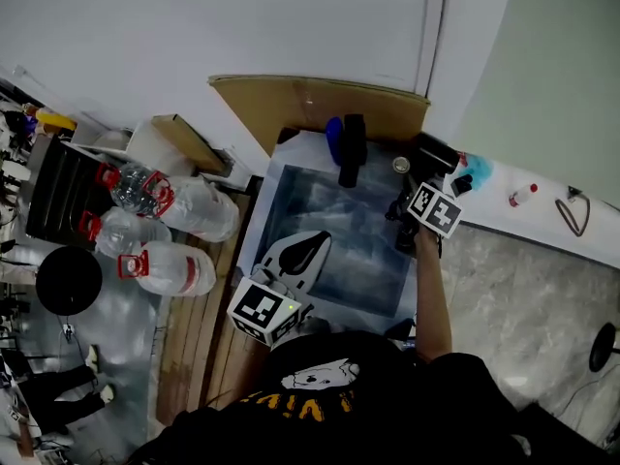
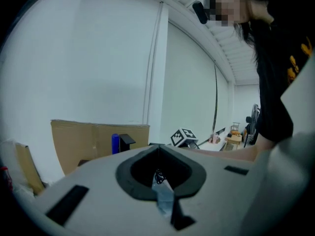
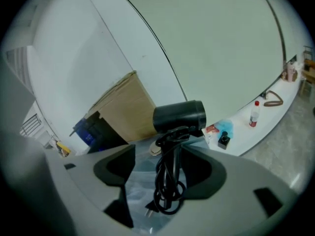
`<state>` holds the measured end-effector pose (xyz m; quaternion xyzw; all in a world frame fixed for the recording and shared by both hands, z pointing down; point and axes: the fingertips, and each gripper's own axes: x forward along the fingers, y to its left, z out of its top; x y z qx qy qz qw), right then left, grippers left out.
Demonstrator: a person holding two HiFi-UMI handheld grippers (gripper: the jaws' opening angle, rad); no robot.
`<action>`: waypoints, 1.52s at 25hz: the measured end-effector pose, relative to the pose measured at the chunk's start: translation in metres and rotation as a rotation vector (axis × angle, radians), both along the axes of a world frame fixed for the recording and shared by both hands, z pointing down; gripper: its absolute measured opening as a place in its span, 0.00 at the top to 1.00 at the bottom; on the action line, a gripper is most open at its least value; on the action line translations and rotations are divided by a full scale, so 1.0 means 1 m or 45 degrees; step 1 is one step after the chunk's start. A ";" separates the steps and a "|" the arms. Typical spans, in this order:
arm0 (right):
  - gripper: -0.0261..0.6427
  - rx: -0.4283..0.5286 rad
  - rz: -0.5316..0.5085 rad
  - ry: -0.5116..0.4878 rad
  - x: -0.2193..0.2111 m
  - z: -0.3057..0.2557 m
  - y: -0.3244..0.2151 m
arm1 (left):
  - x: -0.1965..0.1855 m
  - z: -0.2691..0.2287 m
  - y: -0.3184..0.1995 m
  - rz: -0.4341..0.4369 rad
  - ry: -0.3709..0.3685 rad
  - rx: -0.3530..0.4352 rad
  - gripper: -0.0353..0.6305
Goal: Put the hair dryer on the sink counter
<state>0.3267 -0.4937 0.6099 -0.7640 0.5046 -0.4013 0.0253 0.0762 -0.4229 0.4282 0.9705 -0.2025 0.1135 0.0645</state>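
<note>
Lying near the back right corner of the counter (image 1: pixel 334 231), the dryer (image 3: pixel 179 116) (matt black, round barrel, cord looped about its handle) sits between the right gripper's (image 3: pixel 162 150) wide-spread jaws, which do not press on it. The counter is a glossy grey slab under crinkled film, mostly bare towards its front. Cardboard (image 1: pixel 320 100) walls its back edge; a white ledge (image 1: pixel 542 211) runs off to the right, and clear plastic jugs (image 1: pixel 170 260) lie to its left. The left gripper (image 2: pixel 158 147), smooth white, is clenched on nothing by the front left corner.
</note>
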 end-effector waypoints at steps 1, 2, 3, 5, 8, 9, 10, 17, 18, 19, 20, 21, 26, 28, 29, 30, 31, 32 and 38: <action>0.52 0.022 -0.036 0.001 -0.007 -0.006 0.004 | 0.001 0.000 0.002 0.015 0.003 -0.001 0.93; 0.53 0.043 -0.075 0.003 -0.014 -0.013 0.008 | 0.002 0.000 0.004 0.029 0.006 -0.001 0.93; 0.53 0.063 -0.116 0.005 -0.023 -0.019 0.012 | 0.003 0.000 0.005 0.041 0.009 -0.001 0.93; 0.57 0.099 -0.186 0.011 -0.040 -0.031 0.024 | 0.002 0.000 0.008 0.060 0.014 -0.003 0.93; 0.61 0.141 -0.249 0.027 -0.066 -0.048 0.043 | -0.004 -0.003 0.013 0.089 0.029 -0.006 0.93; 0.61 0.149 -0.270 0.041 -0.075 -0.053 0.049 | -0.007 -0.004 0.015 0.102 0.035 -0.005 0.93; 0.62 0.153 -0.289 0.064 -0.084 -0.059 0.054 | -0.010 -0.005 0.016 0.113 0.042 -0.005 0.93; 0.67 0.214 -0.317 0.156 -0.146 -0.096 0.094 | -0.051 -0.010 0.030 0.197 0.086 -0.001 0.93; 0.67 0.221 -0.323 0.166 -0.157 -0.100 0.099 | -0.058 -0.011 0.032 0.209 0.091 0.004 0.93; 0.68 0.221 -0.332 0.183 -0.168 -0.104 0.104 | -0.066 -0.012 0.034 0.219 0.098 0.009 0.93; 0.68 0.218 -0.341 0.204 -0.180 -0.107 0.109 | -0.075 -0.013 0.035 0.224 0.107 0.014 0.93; 0.69 0.214 -0.350 0.222 -0.191 -0.110 0.113 | -0.085 -0.013 0.037 0.228 0.117 0.017 0.93; 0.69 0.254 -0.351 0.205 -0.250 -0.123 0.134 | -0.132 -0.012 0.050 0.276 0.127 0.013 0.93; 0.70 0.263 -0.338 0.210 -0.270 -0.125 0.144 | -0.149 -0.008 0.056 0.298 0.119 0.010 0.93; 0.70 0.262 -0.336 0.218 -0.280 -0.125 0.150 | -0.157 -0.005 0.060 0.308 0.116 0.009 0.93; 0.70 0.259 -0.335 0.228 -0.289 -0.124 0.155 | -0.165 -0.004 0.063 0.318 0.118 0.008 0.93; 0.70 0.256 -0.334 0.237 -0.299 -0.124 0.161 | -0.172 -0.003 0.066 0.329 0.121 0.006 0.93; 0.71 0.255 -0.331 0.245 -0.308 -0.123 0.166 | -0.179 -0.001 0.069 0.338 0.122 0.003 0.93; 0.78 0.265 -0.304 0.284 -0.353 -0.125 0.202 | -0.209 0.012 0.085 0.392 0.120 -0.021 0.93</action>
